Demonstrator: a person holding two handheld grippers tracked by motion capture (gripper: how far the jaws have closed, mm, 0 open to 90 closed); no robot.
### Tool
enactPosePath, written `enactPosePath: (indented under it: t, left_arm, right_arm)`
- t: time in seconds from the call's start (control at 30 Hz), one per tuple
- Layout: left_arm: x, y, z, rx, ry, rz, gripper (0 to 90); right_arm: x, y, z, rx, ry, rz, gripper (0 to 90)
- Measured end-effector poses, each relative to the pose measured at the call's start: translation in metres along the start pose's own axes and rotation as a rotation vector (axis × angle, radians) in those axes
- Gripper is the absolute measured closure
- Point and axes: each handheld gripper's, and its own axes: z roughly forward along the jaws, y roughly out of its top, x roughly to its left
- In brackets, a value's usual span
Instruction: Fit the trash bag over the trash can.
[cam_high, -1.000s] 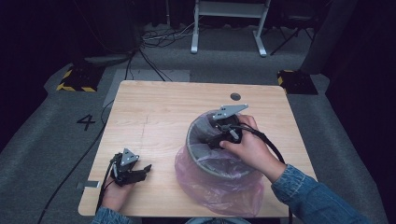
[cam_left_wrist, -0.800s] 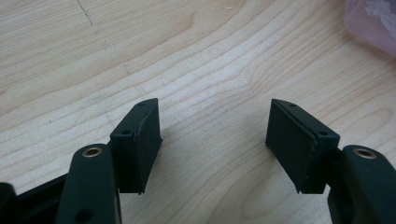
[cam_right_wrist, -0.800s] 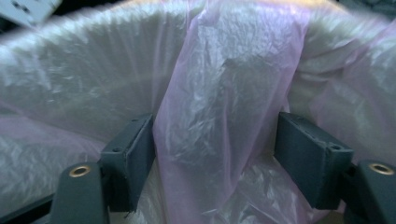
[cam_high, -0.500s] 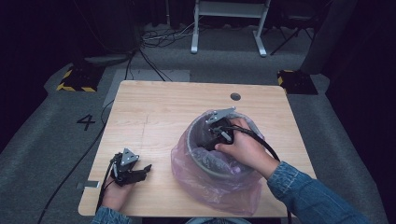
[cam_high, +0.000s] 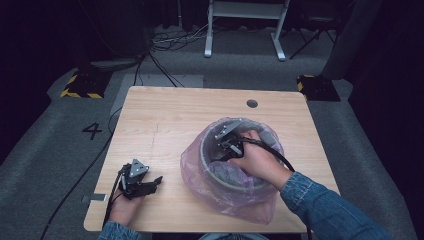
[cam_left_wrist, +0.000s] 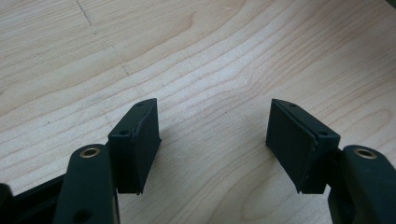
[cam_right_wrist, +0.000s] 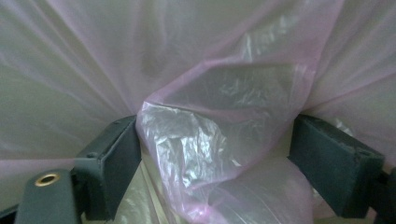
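resting low on the bare table, the left gripper waits with jaws spread and empty. farther in, the right gripper reaches down into the bin, jaws just opening around a fold of the pink bag, likely to tuck the liner.

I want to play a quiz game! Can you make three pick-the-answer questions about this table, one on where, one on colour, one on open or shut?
1. Where is the right hand-held gripper?
A. inside the bin
B. on the floor
C. beside the left one

2. What colour is the bag?
A. green
B. pink
C. black

3. How are the left hand-held gripper's jaws?
A. shut on the bag
B. shut on nothing
C. open

Answers: A, it reaches down into the grey bin; B, the plastic is see-through pink; C, bare table shows between its jaws.
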Motion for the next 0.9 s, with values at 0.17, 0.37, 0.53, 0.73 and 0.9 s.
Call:
enactPosePath:
  t: [0.17,0.37,0.53,0.73,0.9]
  left_arm:
    - [0.000,0.000,0.000,0.000,0.000,0.001,34.6]
    - [0.000,0.000,0.000,0.000,0.001,0.001,34.5]
    - [0.000,0.000,0.000,0.001,0.001,0.001,34.5]
    - [0.000,0.000,0.000,0.001,0.001,0.001,34.5]
    - [0.000,0.000,0.000,0.001,0.001,0.001,34.5]
  right_arm:
    - [0.000,-0.002,0.001,0.030,0.040,0.003,19.4]
    - [-0.002,0.004,-0.028,-0.062,0.075,0.020,21.8]
    - [-0.004,0.010,-0.059,-0.156,0.097,0.036,21.9]
    - [0.003,0.014,-0.087,-0.283,0.157,-0.005,22.3]
    - [0.022,0.015,-0.103,-0.335,0.215,-0.094,22.8]
